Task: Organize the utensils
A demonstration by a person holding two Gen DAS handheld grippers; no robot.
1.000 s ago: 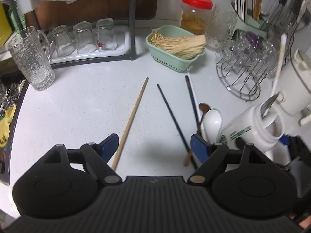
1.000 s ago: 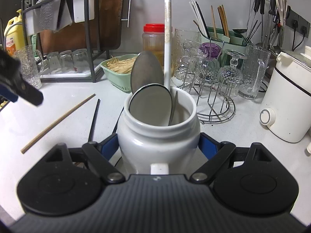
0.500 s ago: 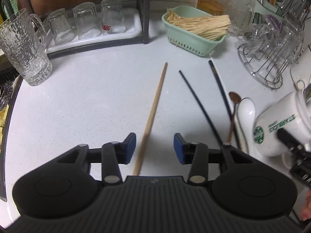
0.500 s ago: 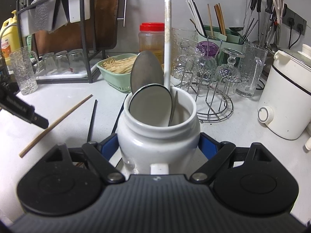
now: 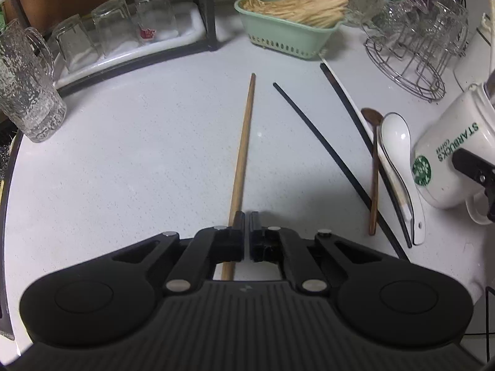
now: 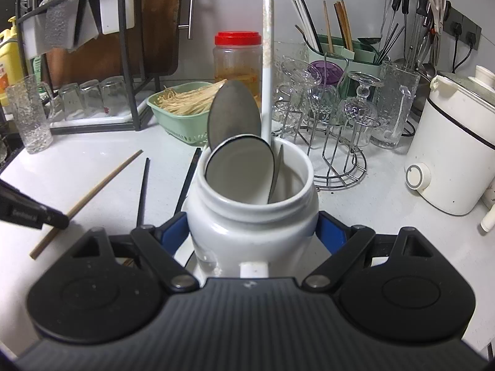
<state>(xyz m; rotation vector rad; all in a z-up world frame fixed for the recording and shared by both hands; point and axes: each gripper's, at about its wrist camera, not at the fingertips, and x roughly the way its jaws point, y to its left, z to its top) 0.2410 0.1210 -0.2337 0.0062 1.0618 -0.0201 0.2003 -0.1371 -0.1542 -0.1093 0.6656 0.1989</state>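
My left gripper (image 5: 247, 216) has its jaws drawn together at the near end of the wooden chopstick (image 5: 243, 145). The stick passes under the left finger and its butt shows below the jaw, so I cannot tell for sure whether the pads pinch it or have closed just beside it. The chopstick lies flat on the white counter (image 5: 139, 154), running from my fingertips toward twelve o'clock, its far tip short of the green basket (image 5: 287, 37). At about two o'clock lies a thin black chopstick (image 5: 321, 142), and farther round toward three a second dark chopstick (image 5: 355, 123), a small wooden spoon (image 5: 373, 170) and a white ceramic spoon (image 5: 399, 160), all loose on the counter. My right gripper (image 6: 252, 232) is clamped on the white mug (image 6: 252, 216), one blue pad on each side of its belly. The mug already holds two metal spoons (image 6: 235, 117) and a tall white chopstick (image 6: 266, 61) standing at twelve o'clock. I judge the step in hand to be picking up the wooden chopstick for the mug, with four utensils waiting after it. The next move calls for a careful lift to test the hold, then swinging the stick toward three o'clock, tipping it upright and lowering it into the mug's mouth beside the spoons while my right side keeps the mug steady.
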